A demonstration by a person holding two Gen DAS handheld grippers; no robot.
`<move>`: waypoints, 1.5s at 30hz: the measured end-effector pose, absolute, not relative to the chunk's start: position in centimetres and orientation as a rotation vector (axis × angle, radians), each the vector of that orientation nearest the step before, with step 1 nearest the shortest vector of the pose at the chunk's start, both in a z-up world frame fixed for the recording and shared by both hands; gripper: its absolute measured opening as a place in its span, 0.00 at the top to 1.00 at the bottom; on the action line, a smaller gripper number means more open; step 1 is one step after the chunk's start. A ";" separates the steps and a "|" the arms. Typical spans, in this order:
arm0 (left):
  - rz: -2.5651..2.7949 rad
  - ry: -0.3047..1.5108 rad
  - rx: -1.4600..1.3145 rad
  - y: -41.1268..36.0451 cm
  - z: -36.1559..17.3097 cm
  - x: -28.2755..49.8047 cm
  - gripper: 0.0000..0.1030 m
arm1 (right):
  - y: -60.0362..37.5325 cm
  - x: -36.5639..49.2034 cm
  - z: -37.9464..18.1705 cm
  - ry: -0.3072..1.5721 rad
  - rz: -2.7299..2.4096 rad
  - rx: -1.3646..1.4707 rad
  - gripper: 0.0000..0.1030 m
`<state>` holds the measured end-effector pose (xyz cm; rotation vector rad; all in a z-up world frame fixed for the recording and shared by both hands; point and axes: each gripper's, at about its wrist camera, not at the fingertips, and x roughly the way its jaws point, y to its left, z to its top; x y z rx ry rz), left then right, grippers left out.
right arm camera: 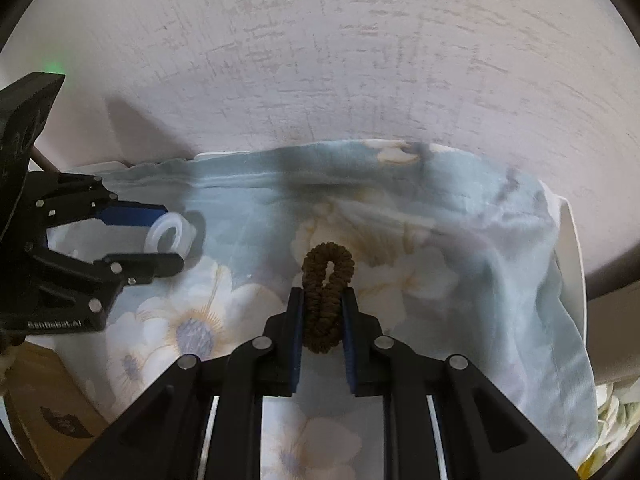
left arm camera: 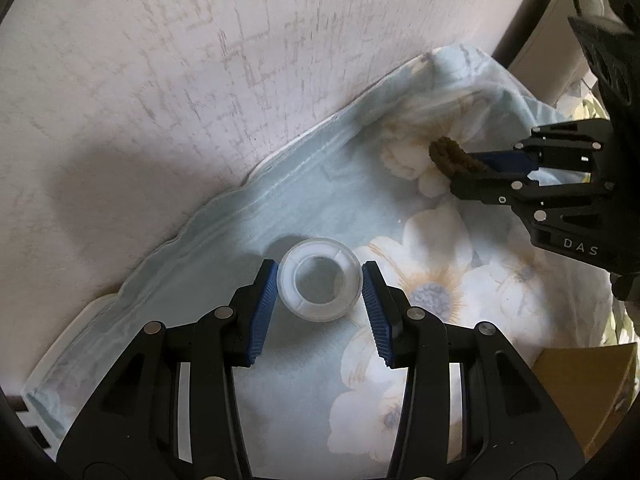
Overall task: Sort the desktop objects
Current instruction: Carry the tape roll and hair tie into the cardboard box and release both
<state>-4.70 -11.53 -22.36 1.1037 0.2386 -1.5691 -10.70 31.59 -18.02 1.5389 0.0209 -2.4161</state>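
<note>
Brown fabric hair tie [right arm camera: 327, 298] is clenched in the right gripper [right arm camera: 323, 302] over the floral cloth [right arm camera: 460, 240]; the translucent tape roll [left arm camera: 320, 279] is grasped by the left gripper [left arm camera: 320, 284], seemingly for sorting.

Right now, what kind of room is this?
Probably a home, maybe a bedroom. A flowery cloth covers the surface by a textured wall, with a brown hair tie and a tape roll.

Left hand-held gripper [left arm camera: 320, 280]: black frame, blue ribbed pads, silver rivets; right [right arm camera: 322, 312] same.
</note>
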 end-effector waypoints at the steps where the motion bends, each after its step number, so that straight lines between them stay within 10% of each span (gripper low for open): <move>1: -1.574 0.238 1.103 -11.0 -22.1 -4.7 0.62 | 31.7 -10.3 -17.6 0.020 -2.417 1.536 0.85; 22: -1.637 0.072 1.051 8.1 -13.2 -7.9 0.62 | 29.9 2.6 -0.4 0.155 -2.292 1.310 0.85; 45: -1.471 0.209 0.987 19.8 -24.2 0.1 0.62 | 18.5 13.1 -9.4 0.288 -1.991 1.381 0.85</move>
